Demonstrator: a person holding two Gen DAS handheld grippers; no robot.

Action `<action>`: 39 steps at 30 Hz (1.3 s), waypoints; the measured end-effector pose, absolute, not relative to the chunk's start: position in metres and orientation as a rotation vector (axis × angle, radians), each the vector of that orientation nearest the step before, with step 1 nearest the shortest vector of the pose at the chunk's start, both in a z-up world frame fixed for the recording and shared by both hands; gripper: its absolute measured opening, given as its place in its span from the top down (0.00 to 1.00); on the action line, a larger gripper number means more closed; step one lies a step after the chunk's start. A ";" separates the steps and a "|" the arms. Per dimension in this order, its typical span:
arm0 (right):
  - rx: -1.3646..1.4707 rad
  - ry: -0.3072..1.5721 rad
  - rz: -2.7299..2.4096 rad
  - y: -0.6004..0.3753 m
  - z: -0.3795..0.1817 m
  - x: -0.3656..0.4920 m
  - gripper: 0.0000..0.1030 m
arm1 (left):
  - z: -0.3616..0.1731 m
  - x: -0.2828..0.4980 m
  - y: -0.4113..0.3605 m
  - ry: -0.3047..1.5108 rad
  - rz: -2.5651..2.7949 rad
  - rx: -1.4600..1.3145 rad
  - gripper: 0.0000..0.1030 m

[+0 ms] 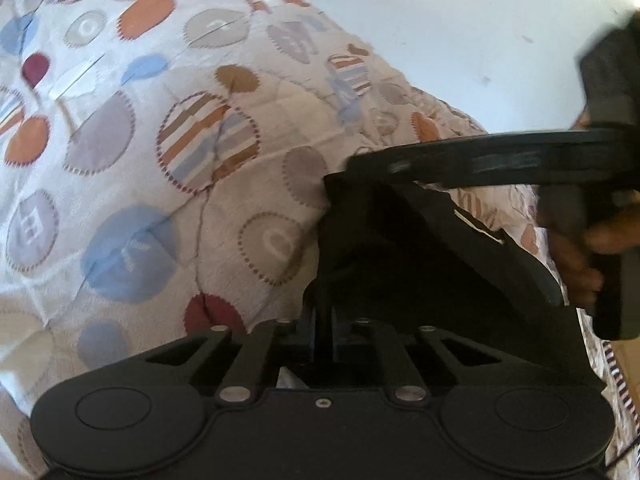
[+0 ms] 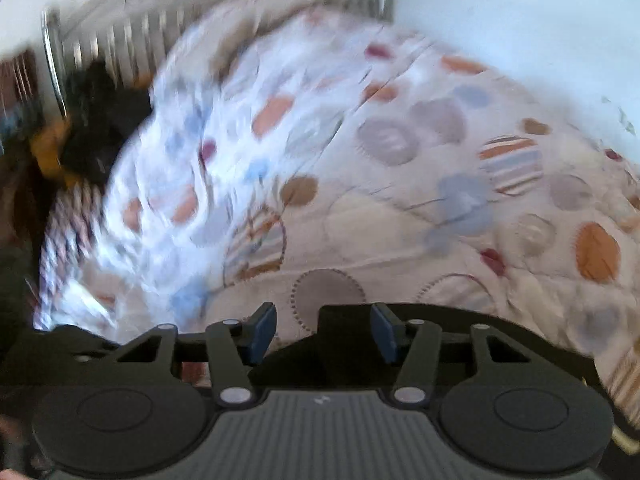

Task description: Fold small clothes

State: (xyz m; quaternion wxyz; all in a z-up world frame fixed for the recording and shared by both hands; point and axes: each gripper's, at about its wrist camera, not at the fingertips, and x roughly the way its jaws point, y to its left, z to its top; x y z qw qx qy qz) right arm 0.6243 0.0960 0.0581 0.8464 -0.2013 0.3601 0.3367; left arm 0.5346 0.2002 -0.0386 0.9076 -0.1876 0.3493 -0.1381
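Note:
A small black garment [image 1: 404,248] lies on the patterned bedspread [image 1: 160,160]. My left gripper [image 1: 324,332] is shut on the garment's near edge, and the cloth spreads away from the fingers to the right. The right gripper's body [image 1: 480,156] reaches across the far side of the garment in the left wrist view, held by a hand [image 1: 580,248]. In the right wrist view my right gripper [image 2: 324,332] is open, its blue pads [image 2: 264,332] apart, with black cloth [image 2: 344,320] lying between and under them. That view is blurred.
The bedspread [image 2: 440,200] has coloured circles and covers the bed. A white wall [image 1: 460,20] runs along the far side. A metal headboard [image 2: 120,32] and a pile of dark and orange clothes [image 2: 88,132] sit at the far left in the right wrist view.

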 end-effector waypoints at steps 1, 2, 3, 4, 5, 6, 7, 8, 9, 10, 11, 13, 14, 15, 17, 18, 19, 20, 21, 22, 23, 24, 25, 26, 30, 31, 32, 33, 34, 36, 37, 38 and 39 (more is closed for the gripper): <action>-0.487 0.780 0.670 0.106 0.051 0.627 0.54 | -0.038 0.534 0.200 0.715 -0.289 -0.384 0.94; -0.516 0.800 0.644 0.112 0.046 0.631 0.63 | -0.037 0.532 0.199 0.707 -0.294 -0.375 0.94; -0.524 0.833 0.630 0.111 0.042 0.633 0.73 | -0.036 0.529 0.200 0.701 -0.297 -0.371 0.95; -0.492 0.857 0.636 0.108 0.040 0.637 0.78 | -0.035 0.525 0.202 0.696 -0.301 -0.371 0.95; -0.432 0.863 0.634 0.100 0.043 0.640 0.83 | -0.035 0.523 0.203 0.692 -0.302 -0.371 0.95; -0.353 0.860 0.639 0.091 0.047 0.643 0.88 | -0.034 0.520 0.204 0.688 -0.298 -0.369 0.95; -0.225 0.853 0.658 0.078 0.053 0.649 0.88 | -0.034 0.518 0.205 0.684 -0.290 -0.364 0.95; -0.109 0.848 0.668 0.067 0.059 0.655 0.89 | -0.034 0.518 0.206 0.685 -0.278 -0.355 0.95; 0.006 0.839 0.669 0.055 0.064 0.661 0.91 | -0.035 0.517 0.207 0.692 -0.256 -0.345 0.95; 0.097 0.833 0.666 0.045 0.065 0.667 0.93 | -0.035 0.516 0.209 0.696 -0.242 -0.346 0.95; 0.147 0.824 0.671 0.040 0.064 0.670 0.93 | -0.035 0.515 0.211 0.701 -0.232 -0.356 0.95; 0.144 0.781 0.667 0.038 0.060 0.671 0.96 | -0.036 0.516 0.214 0.720 -0.210 -0.363 0.95; 0.134 0.763 0.678 0.038 0.057 0.669 0.96 | -0.038 0.517 0.215 0.732 -0.201 -0.361 0.95; 0.130 0.768 0.683 0.037 0.054 0.670 0.95 | -0.039 0.518 0.215 0.738 -0.202 -0.363 0.95; 0.125 0.762 0.643 0.032 0.051 0.666 0.89 | -0.041 0.518 0.216 0.749 -0.200 -0.373 0.95; 0.120 0.743 0.625 0.026 0.052 0.665 0.79 | -0.041 0.518 0.217 0.752 -0.199 -0.378 0.93; 0.110 0.725 0.609 0.022 0.054 0.662 0.59 | -0.040 0.517 0.217 0.753 -0.201 -0.383 0.91; 0.105 0.704 0.598 0.017 0.054 0.660 0.49 | -0.040 0.516 0.217 0.751 -0.198 -0.387 0.82; 0.091 0.677 0.591 0.006 0.056 0.652 0.38 | -0.039 0.515 0.218 0.746 -0.180 -0.388 0.72; 0.067 0.660 0.590 -0.005 0.057 0.646 0.35 | -0.038 0.513 0.219 0.743 -0.164 -0.383 0.66; 0.038 0.642 0.590 -0.016 0.056 0.638 0.33 | -0.037 0.511 0.219 0.742 -0.149 -0.378 0.56; 0.006 0.626 0.586 -0.025 0.057 0.630 0.25 | -0.036 0.510 0.219 0.739 -0.137 -0.380 0.46; -0.022 0.618 0.571 -0.034 0.054 0.622 0.17 | -0.036 0.510 0.220 0.742 -0.125 -0.383 0.43; -0.041 0.612 0.557 -0.044 0.052 0.613 0.15 | -0.035 0.509 0.219 0.748 -0.108 -0.380 0.40; -0.096 0.616 0.517 -0.095 0.034 0.564 0.06 | -0.033 0.496 0.216 0.748 -0.038 -0.349 0.21; -0.116 0.609 0.490 -0.112 0.029 0.545 0.05 | -0.032 0.489 0.214 0.741 -0.035 -0.345 0.20; -0.132 0.596 0.473 -0.126 0.026 0.528 0.04 | -0.031 0.481 0.212 0.736 -0.028 -0.338 0.17; -0.145 0.586 0.462 -0.137 0.023 0.512 0.01 | -0.030 0.473 0.210 0.730 -0.020 -0.329 0.12; -0.160 0.575 0.435 -0.152 0.019 0.492 0.00 | -0.029 0.464 0.207 0.717 -0.009 -0.314 0.10; -0.175 0.566 0.379 -0.179 0.014 0.459 0.00 | -0.026 0.445 0.199 0.680 0.008 -0.272 0.05; -0.178 0.568 0.349 -0.192 0.010 0.443 0.00 | -0.024 0.434 0.193 0.666 0.005 -0.249 0.05; -0.181 0.572 0.324 -0.202 0.007 0.431 0.00 | -0.023 0.425 0.188 0.659 -0.001 -0.230 0.04; -0.186 0.577 0.289 -0.214 0.002 0.417 0.00 | -0.023 0.414 0.181 0.656 -0.007 -0.213 0.02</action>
